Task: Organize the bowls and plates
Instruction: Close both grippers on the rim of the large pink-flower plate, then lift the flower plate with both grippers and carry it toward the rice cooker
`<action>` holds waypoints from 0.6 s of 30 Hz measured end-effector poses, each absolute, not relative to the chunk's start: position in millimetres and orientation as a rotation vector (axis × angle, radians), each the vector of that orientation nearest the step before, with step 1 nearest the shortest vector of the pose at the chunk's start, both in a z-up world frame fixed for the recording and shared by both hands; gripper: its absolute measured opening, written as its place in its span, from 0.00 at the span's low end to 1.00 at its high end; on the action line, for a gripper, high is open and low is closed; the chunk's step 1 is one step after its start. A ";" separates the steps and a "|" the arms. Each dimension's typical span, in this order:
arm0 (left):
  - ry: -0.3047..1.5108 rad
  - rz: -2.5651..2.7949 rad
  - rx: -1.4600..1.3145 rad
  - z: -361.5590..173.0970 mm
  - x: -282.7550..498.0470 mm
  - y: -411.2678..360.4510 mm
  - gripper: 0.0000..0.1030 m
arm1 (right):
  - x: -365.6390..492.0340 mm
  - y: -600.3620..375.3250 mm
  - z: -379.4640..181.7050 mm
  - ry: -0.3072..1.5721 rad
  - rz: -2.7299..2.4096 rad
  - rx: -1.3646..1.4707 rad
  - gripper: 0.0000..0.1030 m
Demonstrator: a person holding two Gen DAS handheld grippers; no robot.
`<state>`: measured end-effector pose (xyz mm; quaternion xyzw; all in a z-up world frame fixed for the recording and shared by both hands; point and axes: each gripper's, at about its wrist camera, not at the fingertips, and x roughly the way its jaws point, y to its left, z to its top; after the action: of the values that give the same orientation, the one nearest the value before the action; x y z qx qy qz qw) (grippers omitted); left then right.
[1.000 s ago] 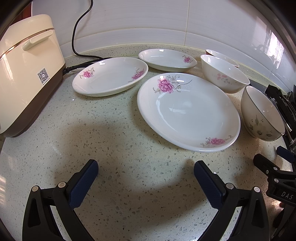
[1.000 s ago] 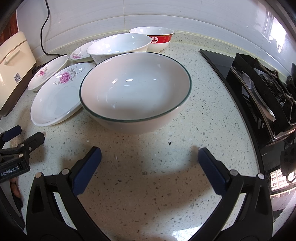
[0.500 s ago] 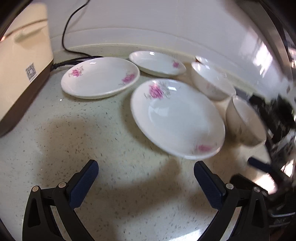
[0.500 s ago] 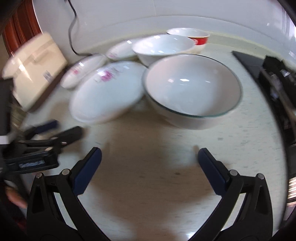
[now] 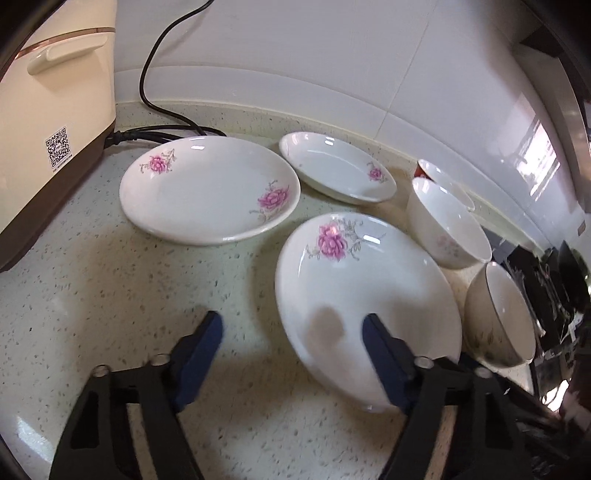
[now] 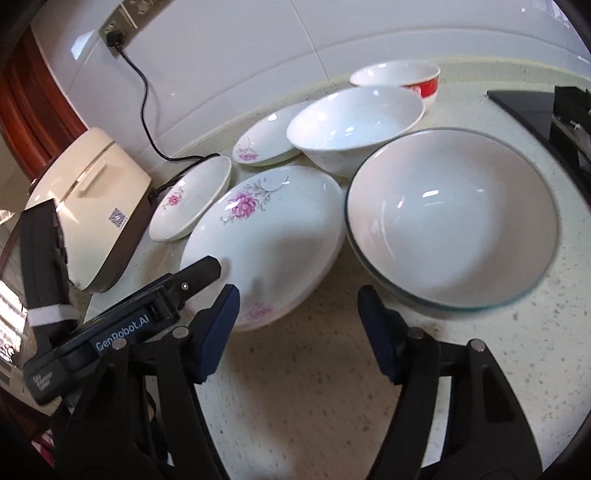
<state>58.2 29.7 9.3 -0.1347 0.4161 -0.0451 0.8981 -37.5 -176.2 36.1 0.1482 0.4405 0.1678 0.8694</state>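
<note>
A large white plate (image 5: 369, 288) with pink flowers lies on the speckled counter (image 5: 110, 295). My left gripper (image 5: 293, 330) hovers at its near left rim, one finger over the plate and one over the counter. Its jaws are closing, the pads clear of the plate. My right gripper (image 6: 297, 299) hangs over the same plate's (image 6: 266, 236) near edge, jaws closing with nothing pressed. A green-rimmed bowl (image 6: 450, 221) sits right of the plate. Behind are a medium flowered plate (image 5: 207, 192), a small flowered plate (image 5: 336, 173), a white bowl (image 6: 354, 118) and a red-banded bowl (image 6: 399, 77).
A cream rice cooker (image 5: 48, 129) stands at the left with its black cord (image 5: 147, 74) running up the tiled wall to a socket (image 6: 114, 29). A black stove (image 6: 546, 110) borders the counter at the right. The left gripper's fingers (image 6: 201, 271) reach in beside my right gripper.
Both grippers' jaws have narrowed from wide open. Both have swung toward the large flowered plate, which now lies at their fingertips; the two grippers have come closer together.
</note>
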 end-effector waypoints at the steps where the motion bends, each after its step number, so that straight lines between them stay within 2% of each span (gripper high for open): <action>1: 0.857 -0.096 -0.286 8.8 61.3 29.3 0.60 | -38.4 -175.4 35.8 0.917 0.347 0.307 0.61; 2: 0.855 -0.097 -0.285 8.3 63.2 28.3 0.57 | -36.6 -173.1 34.9 0.918 0.346 0.305 0.60; 3: 0.853 -0.102 -0.280 7.7 65.4 26.5 0.50 | -35.2 -171.2 34.6 0.916 0.349 0.303 0.56; 4: 0.852 -0.110 -0.277 6.7 68.0 24.7 0.36 | -34.5 -168.4 34.5 0.914 0.348 0.293 0.48; 5: 0.855 -0.114 -0.277 5.3 70.9 24.1 0.28 | -34.4 -166.2 34.2 0.915 0.341 0.280 0.43; 6: 0.855 -0.098 -0.275 4.5 72.8 24.7 0.22 | -34.8 -163.1 33.8 0.915 0.313 0.250 0.36; 7: 0.856 -0.097 -0.284 3.2 74.4 25.9 0.19 | -35.9 -162.2 34.5 0.907 0.297 0.237 0.36; 10: 0.854 -0.122 -0.318 4.4 63.1 32.7 0.16 | -36.7 -164.2 34.7 0.901 0.289 0.238 0.34; 18: 0.808 -0.112 -0.312 10.6 34.0 38.5 0.17 | -54.0 -165.7 44.0 0.836 0.325 0.242 0.32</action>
<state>34.0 38.5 10.6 -0.1509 0.3912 -0.0541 0.9062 -54.0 -165.7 44.0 0.1166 0.4030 0.1568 0.8941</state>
